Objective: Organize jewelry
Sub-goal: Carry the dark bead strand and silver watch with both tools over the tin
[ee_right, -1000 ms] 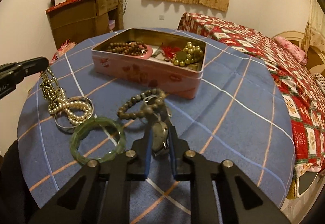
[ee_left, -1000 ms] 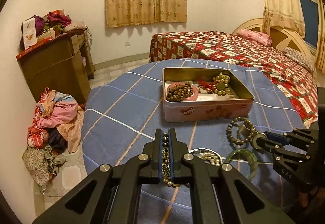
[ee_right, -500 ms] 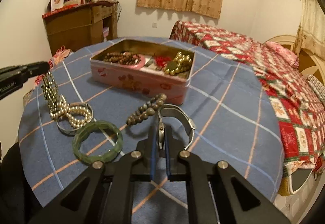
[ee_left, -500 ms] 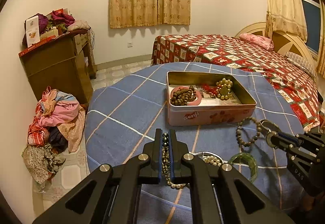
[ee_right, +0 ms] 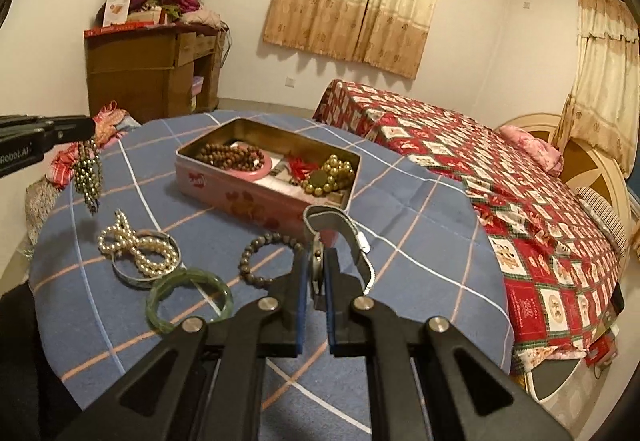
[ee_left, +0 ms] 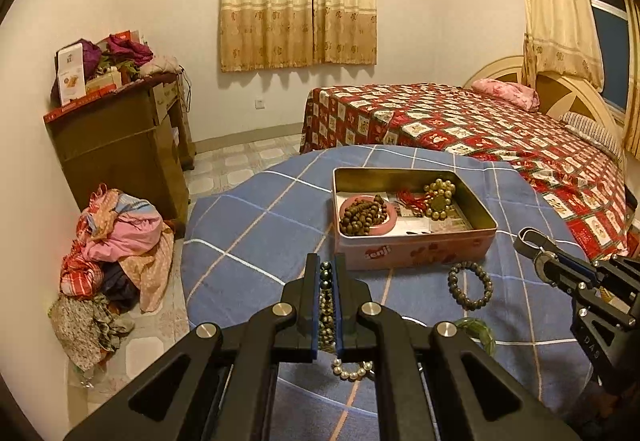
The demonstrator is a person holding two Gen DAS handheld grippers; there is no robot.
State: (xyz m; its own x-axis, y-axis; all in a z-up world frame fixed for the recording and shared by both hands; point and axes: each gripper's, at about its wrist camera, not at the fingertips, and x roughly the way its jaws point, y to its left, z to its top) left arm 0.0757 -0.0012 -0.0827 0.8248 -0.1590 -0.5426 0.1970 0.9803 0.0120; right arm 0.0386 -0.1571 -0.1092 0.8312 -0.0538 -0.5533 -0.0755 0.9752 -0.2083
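With the left gripper clamped on the dark bead strand and the right gripper pinching the wristwatch, both held above the table near the open tin, each should carry level over the tin's rim before letting go, since both pieces have risen off the cloth within 1 second.

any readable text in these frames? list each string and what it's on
"senji" (roughly; soft focus): front wall of the pink tin.
"DAS": side of the right gripper.
"Robot.AI", cut off by the frame edge: body of the left gripper.
Print on the white carton on the cabinet: too small to read.
Paper lining the tin: blurred, unreadable.
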